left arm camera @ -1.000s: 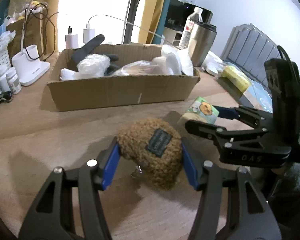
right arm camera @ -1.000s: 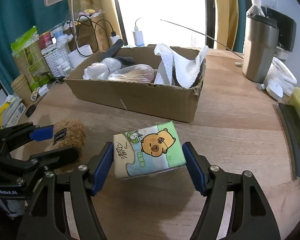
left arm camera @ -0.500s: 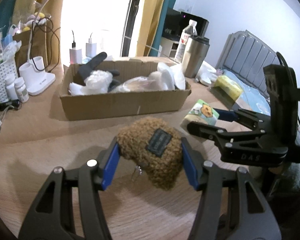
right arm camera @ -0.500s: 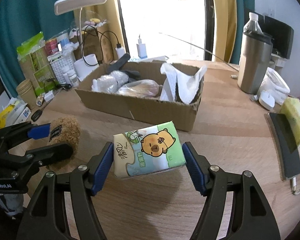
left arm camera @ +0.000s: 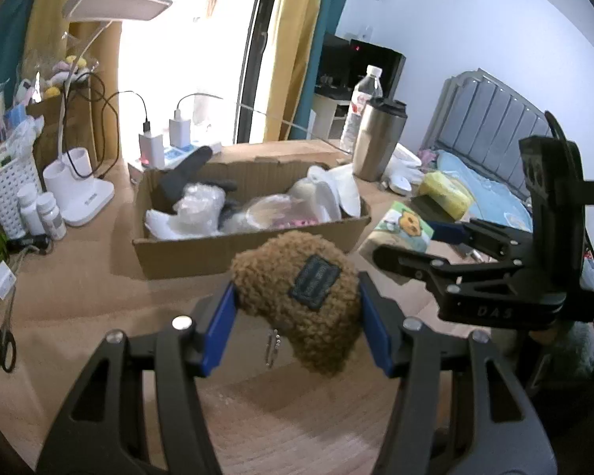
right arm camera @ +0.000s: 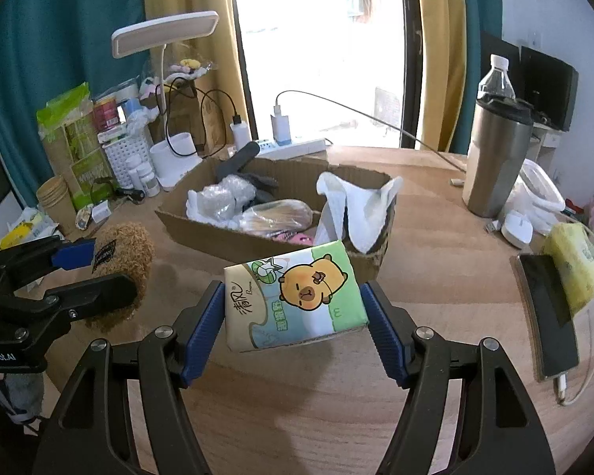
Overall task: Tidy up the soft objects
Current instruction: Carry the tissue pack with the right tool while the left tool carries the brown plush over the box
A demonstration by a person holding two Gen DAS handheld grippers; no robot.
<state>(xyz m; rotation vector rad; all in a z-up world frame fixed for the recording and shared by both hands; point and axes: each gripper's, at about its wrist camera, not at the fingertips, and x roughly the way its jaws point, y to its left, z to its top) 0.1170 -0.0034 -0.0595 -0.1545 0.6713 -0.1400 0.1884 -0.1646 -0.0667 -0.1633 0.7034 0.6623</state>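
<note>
1. My left claw (left arm camera: 297, 312) pinches a brown plush (left arm camera: 297, 297); both blue pads press into its curly sides.
2. The plush is in the air above the table (left arm camera: 257, 415), clear of the wood. A dark patch is sewn on its upper face, and a small metal chain hangs under it.
3. My right claw (right arm camera: 293, 308) pinches a tissue pack (right arm camera: 293, 293) with an orange cartoon animal on green and white wrap. Each pad presses one short end of the pack.
4. The pack is also lifted off the table and a little tilted, its left end lower.
5. The two claws are side by side. In the left view I see the right claw (left arm camera: 400, 243) to the right of the plush, with the pack (left arm camera: 402, 227) between its fingers. In the right view the left claw (right arm camera: 95, 273) is at the left edge with the plush (right arm camera: 126, 265).
6. Behind both things stands an open box (right arm camera: 225, 241) of cardboard on the table. In it lie white paper, clear plastic bags and some dark thing that I cannot name.
7. To the right of the box stands a steel tumbler (right arm camera: 495, 158), and a bottle (right arm camera: 497, 75) behind it.
8. To the left of the box stands a white lamp (left arm camera: 115, 4) on its base.
9. Black scissors (left arm camera: 2, 344) lie at the left edge of the table.
</note>
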